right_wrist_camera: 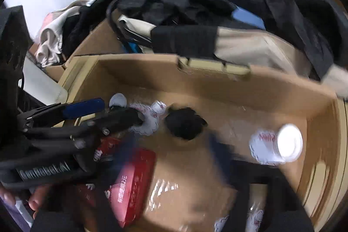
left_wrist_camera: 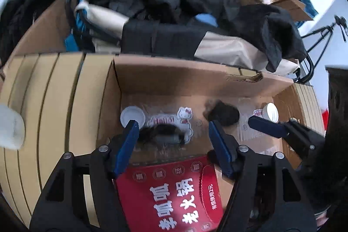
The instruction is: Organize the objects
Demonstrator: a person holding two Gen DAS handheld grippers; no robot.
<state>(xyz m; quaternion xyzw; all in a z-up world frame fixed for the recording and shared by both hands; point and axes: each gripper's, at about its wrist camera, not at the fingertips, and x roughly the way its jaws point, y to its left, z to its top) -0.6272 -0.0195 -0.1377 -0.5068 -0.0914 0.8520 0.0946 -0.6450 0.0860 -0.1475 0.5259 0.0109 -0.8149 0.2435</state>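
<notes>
An open cardboard box (left_wrist_camera: 174, 77) holds a red packet with Chinese print (left_wrist_camera: 171, 193), a Hello Kitty bottle with a white cap (left_wrist_camera: 152, 123), a black bundle (left_wrist_camera: 224, 115) and a second white-capped Hello Kitty bottle (left_wrist_camera: 270, 112). My left gripper (left_wrist_camera: 174, 134) is open and empty above the red packet, inside the box. My right gripper (right_wrist_camera: 171, 145) is blurred by motion, open and empty, over the box floor (right_wrist_camera: 195, 166) between the red packet (right_wrist_camera: 132, 184) and the second bottle (right_wrist_camera: 276, 145). The black bundle (right_wrist_camera: 184, 123) lies just ahead of it.
A heap of dark clothes and beige fabric (left_wrist_camera: 174, 14) lies behind the box, with other cardboard boxes (left_wrist_camera: 287, 1). A slatted wooden surface (left_wrist_camera: 47, 114) lies left of the box. A white object (left_wrist_camera: 10, 125) sits at its left edge. A tripod (left_wrist_camera: 326, 30) stands at right.
</notes>
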